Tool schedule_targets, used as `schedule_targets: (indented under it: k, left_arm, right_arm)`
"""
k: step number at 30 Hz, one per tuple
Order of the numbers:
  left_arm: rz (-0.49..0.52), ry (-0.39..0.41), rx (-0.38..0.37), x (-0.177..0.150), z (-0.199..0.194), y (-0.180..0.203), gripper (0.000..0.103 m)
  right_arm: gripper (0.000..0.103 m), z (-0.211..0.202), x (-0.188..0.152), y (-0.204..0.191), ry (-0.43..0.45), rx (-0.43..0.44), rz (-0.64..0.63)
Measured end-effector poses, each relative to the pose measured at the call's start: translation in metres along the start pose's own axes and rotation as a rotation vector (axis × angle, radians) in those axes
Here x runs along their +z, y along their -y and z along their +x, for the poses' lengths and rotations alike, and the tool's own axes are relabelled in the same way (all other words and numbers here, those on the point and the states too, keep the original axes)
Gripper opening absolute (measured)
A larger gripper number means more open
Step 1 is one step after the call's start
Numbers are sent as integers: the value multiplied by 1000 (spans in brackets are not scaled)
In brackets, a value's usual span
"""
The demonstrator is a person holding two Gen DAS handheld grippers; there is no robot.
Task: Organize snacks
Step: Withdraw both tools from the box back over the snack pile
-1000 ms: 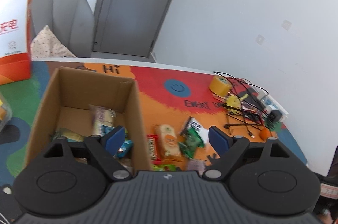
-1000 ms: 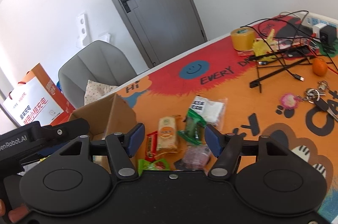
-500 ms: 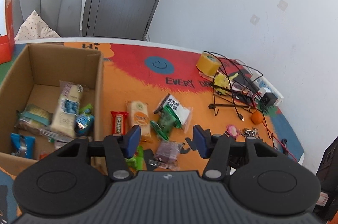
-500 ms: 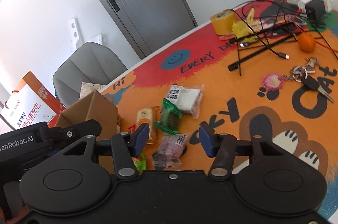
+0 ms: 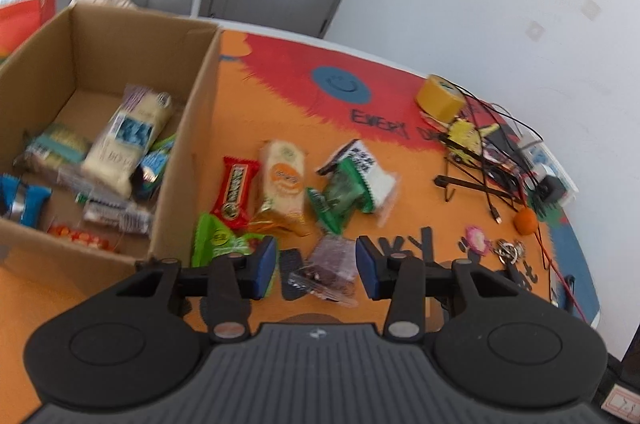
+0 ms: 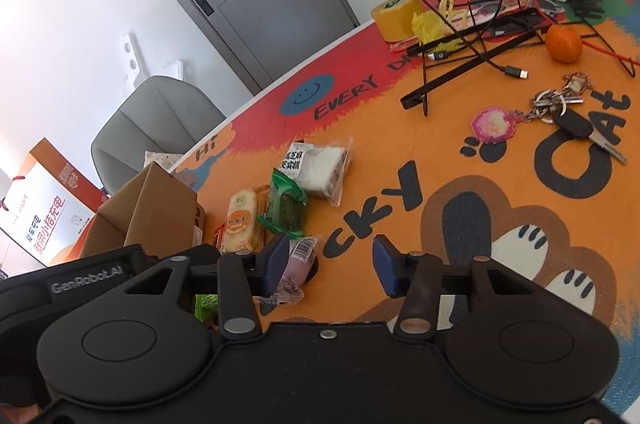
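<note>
Both jaws closing, half-open, holding nothing; your left gripper (image 5: pixel 316 266) is framing the small purple crinkly snack packet (image 5: pixel 334 258). Light, soft, slippery: pinch mid-body.

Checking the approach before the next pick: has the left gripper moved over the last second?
Yes. The left gripper has come down and away from the cardboard box, now over the purple snack packet; its jaws have been closing, nothing gripped.
</note>
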State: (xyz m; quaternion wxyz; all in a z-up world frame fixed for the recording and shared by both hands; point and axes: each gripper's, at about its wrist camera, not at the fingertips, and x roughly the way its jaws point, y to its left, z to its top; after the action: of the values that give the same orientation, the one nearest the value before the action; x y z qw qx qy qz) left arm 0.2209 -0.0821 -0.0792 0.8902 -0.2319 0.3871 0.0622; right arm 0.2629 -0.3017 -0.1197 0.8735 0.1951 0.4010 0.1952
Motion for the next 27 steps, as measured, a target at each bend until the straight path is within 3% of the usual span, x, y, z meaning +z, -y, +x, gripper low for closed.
schedule_targets:
  k: [6, 13, 19, 27]
  left_arm:
    - [-35, 0, 52, -2, 7, -13, 43]
    - [-70, 6, 116, 0, 15, -28, 51]
    - [-45, 5, 113, -1, 26, -32, 67]
    - [-37, -15, 123, -4, 37, -35, 67]
  right_arm:
    - [48, 12, -3, -6, -26, 10, -6]
    - [48, 25, -4, -17, -46, 0, -26]
    - [56, 35, -5, -22, -60, -22, -39]
    - [60, 40, -1, -24, -60, -54, -45]
